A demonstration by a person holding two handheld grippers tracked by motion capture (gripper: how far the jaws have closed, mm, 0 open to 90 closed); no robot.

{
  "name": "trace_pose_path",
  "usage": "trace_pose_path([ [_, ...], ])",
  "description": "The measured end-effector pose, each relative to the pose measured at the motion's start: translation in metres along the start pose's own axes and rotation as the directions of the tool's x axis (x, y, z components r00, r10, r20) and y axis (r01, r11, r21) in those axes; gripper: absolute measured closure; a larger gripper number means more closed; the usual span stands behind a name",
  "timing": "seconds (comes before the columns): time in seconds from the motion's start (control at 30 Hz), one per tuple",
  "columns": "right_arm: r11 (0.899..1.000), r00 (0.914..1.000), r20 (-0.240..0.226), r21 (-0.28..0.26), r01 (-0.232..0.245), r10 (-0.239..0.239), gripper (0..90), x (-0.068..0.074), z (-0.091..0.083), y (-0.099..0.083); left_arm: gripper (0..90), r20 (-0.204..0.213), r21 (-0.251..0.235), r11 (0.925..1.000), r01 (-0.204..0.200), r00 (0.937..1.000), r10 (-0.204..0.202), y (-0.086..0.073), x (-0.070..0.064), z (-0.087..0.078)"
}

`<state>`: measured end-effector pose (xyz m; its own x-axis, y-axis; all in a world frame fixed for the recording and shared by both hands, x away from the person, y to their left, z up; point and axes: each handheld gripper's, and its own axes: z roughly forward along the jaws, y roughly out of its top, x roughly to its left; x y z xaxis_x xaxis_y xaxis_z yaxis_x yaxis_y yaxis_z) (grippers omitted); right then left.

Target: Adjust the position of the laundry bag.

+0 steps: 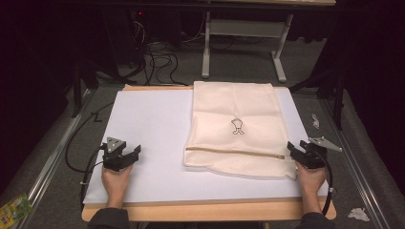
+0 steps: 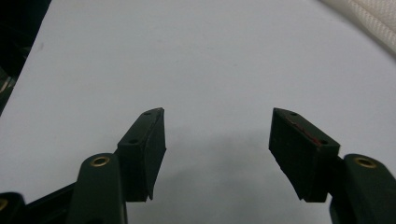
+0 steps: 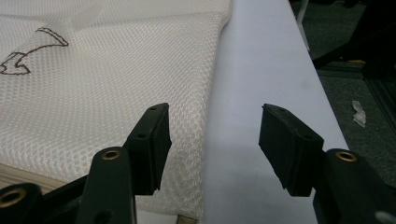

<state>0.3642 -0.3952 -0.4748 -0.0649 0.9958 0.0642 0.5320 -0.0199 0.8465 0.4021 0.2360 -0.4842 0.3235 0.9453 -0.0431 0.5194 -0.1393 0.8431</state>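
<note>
A cream mesh bag (image 1: 236, 129) with a zipper across its near part and a small dark embroidered figure (image 1: 237, 126) lies flat on the right half of the white mat (image 1: 148, 129). My right gripper (image 1: 297, 151) is open at the bag's near right corner, by the zipper end. In the right gripper view the bag's mesh (image 3: 107, 88) lies under the left jaw and its right edge runs between the jaws of that gripper (image 3: 214, 144). My left gripper (image 1: 127, 157) is open over bare mat at the near left, seen also in the left gripper view (image 2: 217, 154), holding nothing.
The mat lies on a wooden tabletop (image 1: 210, 210) whose edge shows at the front. Cables (image 1: 160, 59) and a table frame (image 1: 243, 33) stand on the floor beyond. Crumpled scraps (image 1: 358, 213) lie on the floor at right, a green packet (image 1: 14, 207) at left.
</note>
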Motion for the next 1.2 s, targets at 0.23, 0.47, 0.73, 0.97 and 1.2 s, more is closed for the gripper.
trace_pose_path([
  [0.23, 1.0, 1.0, 0.001, -0.001, 0.002, -0.002, 44.2, 0.0, 0.0, 0.0, 36.7, 0.006, 0.004, 1.0, -0.003, 1.0, 0.003, 0.0, 0.0, 0.001],
  [0.47, 1.0, 1.0, -0.006, 0.003, -0.001, 0.001, 44.4, -0.001, 0.0, 0.0, 36.7, 0.017, 0.013, 0.9999, 0.003, 0.9999, -0.003, 0.001, 0.001, 0.001],
  [0.73, 1.0, 0.9996, -0.009, 0.009, -0.025, 0.025, 44.9, -0.003, 0.0, 0.001, 34.7, 0.045, 0.058, 0.9983, 0.004, 0.999, -0.006, 0.004, 0.003, 0.005],
  [0.97, 0.999, 0.9993, -0.013, 0.008, -0.034, 0.034, 45.6, -0.004, 0.0, 0.002, 33.8, 0.05, 0.06, 0.9982, 0.001, 0.9987, -0.004, 0.005, 0.002, 0.005],
  [1.2, 0.999, 0.9985, -0.023, 0.011, -0.05, 0.05, 47.6, -0.005, -0.001, 0.002, 33.5, 0.094, 0.048, 0.9987, -0.015, 0.9955, 0.01, 0.012, -0.008, 0.004],
])
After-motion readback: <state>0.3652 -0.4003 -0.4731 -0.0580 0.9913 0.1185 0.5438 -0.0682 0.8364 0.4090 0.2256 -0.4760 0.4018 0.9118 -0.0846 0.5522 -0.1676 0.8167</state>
